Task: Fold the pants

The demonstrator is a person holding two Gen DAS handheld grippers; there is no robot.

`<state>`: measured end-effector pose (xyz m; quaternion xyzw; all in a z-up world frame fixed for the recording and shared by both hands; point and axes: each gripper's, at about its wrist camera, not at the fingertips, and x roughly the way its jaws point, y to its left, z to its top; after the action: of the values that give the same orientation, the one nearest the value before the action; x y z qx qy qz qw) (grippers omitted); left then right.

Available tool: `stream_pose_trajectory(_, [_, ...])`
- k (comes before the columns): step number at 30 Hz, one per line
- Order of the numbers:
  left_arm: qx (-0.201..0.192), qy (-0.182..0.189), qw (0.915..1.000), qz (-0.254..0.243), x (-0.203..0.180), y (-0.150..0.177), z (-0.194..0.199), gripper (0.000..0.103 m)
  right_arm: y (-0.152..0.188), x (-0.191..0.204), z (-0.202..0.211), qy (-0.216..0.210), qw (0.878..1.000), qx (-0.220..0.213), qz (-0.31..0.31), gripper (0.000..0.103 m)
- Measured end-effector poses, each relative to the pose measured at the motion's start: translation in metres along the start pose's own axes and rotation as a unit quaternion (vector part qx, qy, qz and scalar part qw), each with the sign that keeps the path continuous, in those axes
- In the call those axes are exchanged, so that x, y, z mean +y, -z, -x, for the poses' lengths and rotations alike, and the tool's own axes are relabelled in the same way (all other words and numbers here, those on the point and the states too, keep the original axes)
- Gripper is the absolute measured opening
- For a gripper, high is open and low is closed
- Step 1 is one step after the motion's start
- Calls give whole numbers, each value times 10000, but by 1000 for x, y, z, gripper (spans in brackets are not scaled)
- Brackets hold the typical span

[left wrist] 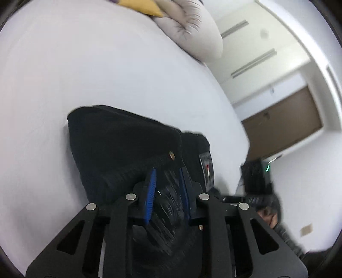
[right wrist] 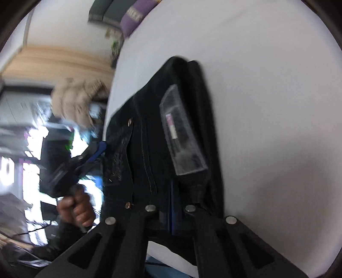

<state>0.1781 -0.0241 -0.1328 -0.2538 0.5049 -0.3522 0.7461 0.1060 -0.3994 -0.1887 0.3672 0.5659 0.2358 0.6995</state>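
Note:
Dark folded pants (left wrist: 119,145) hang in front of a white bed (left wrist: 85,74). My left gripper (left wrist: 167,181) is shut on the waistband, dark fabric pinched between its blue pads (left wrist: 150,192). In the right wrist view the same pants (right wrist: 149,139) show a brass button and a clear tag sleeve (right wrist: 181,132). My right gripper (right wrist: 171,205) is shut on the fabric below the tag. The left gripper (right wrist: 94,154), held by a hand, also grips the pants' left edge there.
Beige pillows (left wrist: 192,27) and a yellow cushion (left wrist: 141,6) lie at the bed's far end. A brown door (left wrist: 284,124) and white walls are to the right. A purple item (right wrist: 136,15) sits at the bed's top. Cluttered, blurred room at left.

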Motion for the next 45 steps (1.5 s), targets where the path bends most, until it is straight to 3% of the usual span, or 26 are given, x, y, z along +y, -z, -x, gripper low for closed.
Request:
stream_pose_trajectory(2, [-4, 271, 9992, 286, 19, -7, -1, 21, 3, -8, -1, -156, 9997, -109, -148, 0])
stream_pose_trajectory(5, [-10, 340, 9985, 427, 36, -1, -1, 20, 3, -8, -4, -157, 9997, -163, -85, 0])
stream_pose_trajectory(12, [-204, 541, 9974, 438, 44, 58, 10, 20, 5, -5, -8, -141, 9996, -248, -36, 0])
stream_pose_trajectory(15, [-129, 742, 9970, 171, 27, 84, 17, 20, 6, -6, -5, -123, 9995, -293, -53, 0])
stream_pose_trajectory(16, [63, 829, 9965, 42, 20, 96, 16, 20, 5, -5, -5, -104, 9995, -308, -55, 0])
stream_pose_trajectory(18, [302, 807, 9959, -286, 10, 118, 13, 20, 8, -7, -4, -81, 9994, -331, -59, 0])
stream_pose_trajectory(20, [287, 779, 9961, -302, 13, 128, 11, 19, 13, -11, -2, -103, 9993, -362, -64, 0])
stream_pose_trajectory(22, [262, 995, 9947, 35, 26, 129, 8, 16, 15, -13, -2, -161, 9990, -406, -42, 0])
stream_pose_trajectory(23, [284, 969, 9949, 38, 28, 129, 6, 9, 15, -15, -2, -198, 9989, -433, -29, 0])
stream_pose_trajectory(26, [337, 1005, 9944, -17, 35, 132, -1, 7, 19, -21, -1, -299, 9983, -496, 24, 0])
stream_pose_trajectory(32, [318, 854, 9958, -95, 25, 117, 20, 7, 22, -20, 5, -324, 9973, -641, 137, 0])
stream_pose_trajectory(33, [310, 737, 9967, -169, 18, 116, 23, 7, 24, -15, 10, -290, 9975, -627, 173, 2])
stream_pose_trajectory(34, [239, 600, 9975, -290, 11, 111, 34, 7, 25, -7, 17, -277, 9973, -632, 236, 19])
stream_pose_trajectory(35, [127, 487, 9980, -374, 8, 107, 45, 7, 26, 0, 25, -370, 9963, -702, 330, 47])
stream_pose_trajectory(36, [-30, 420, 9983, -400, 6, 102, 57, 8, 27, 7, 35, -459, 9944, -847, 438, 57])
stream_pose_trajectory(37, [-237, 407, 9983, -355, 7, 94, 69, 11, 27, 13, 49, -474, 9914, -1086, 553, 68])
stream_pose_trajectory(39, [-444, 141, 9987, -214, 15, 78, 79, 36, 21, 19, 66, -450, 9875, -1338, 699, 70])
stream_pose_trajectory(40, [-481, 2, 9988, -132, 20, 73, 79, 69, 13, 18, 70, -320, 9880, -1339, 701, 70])
stream_pose_trajectory(41, [-540, -120, 9985, -33, 26, 68, 78, 80, 4, 15, 69, -138, 9900, -1251, 635, 70])
stream_pose_trajectory(45, [-415, -118, 9980, 466, 41, 52, 62, 80, -22, -5, 46, 318, 9965, -667, 398, 69])
